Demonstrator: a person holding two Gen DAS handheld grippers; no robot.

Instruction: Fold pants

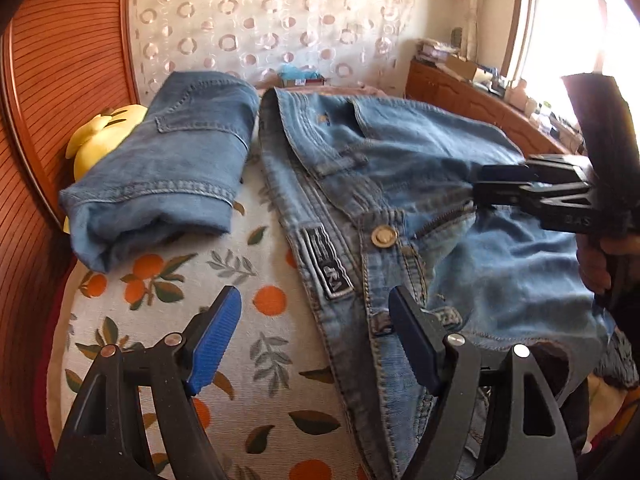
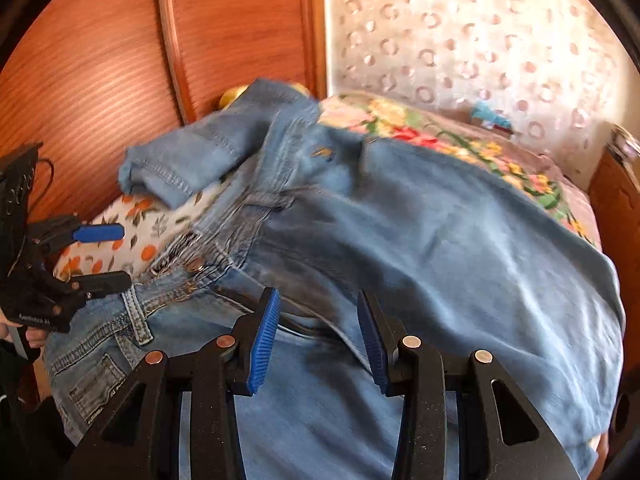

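Light blue jeans (image 1: 400, 184) lie on the bed with the waistband and brass button (image 1: 383, 236) facing me; they fill the right wrist view (image 2: 440, 240). My left gripper (image 1: 316, 332) is open, its jaws straddling the waistband near the belt patch. It shows at the left of the right wrist view (image 2: 108, 256), open. My right gripper (image 2: 316, 344) is open just over the crotch area, with denim between the blue pads. In the left wrist view it (image 1: 480, 184) comes in from the right over the fly.
A second pair of jeans, folded (image 1: 160, 168), lies at the far left against a yellow plush toy (image 1: 104, 132). The bedsheet with orange fruit print (image 1: 240, 312) covers the near bed. A wooden headboard (image 1: 60, 80) stands left, and a wooden dresser (image 1: 472, 96) by the window right.
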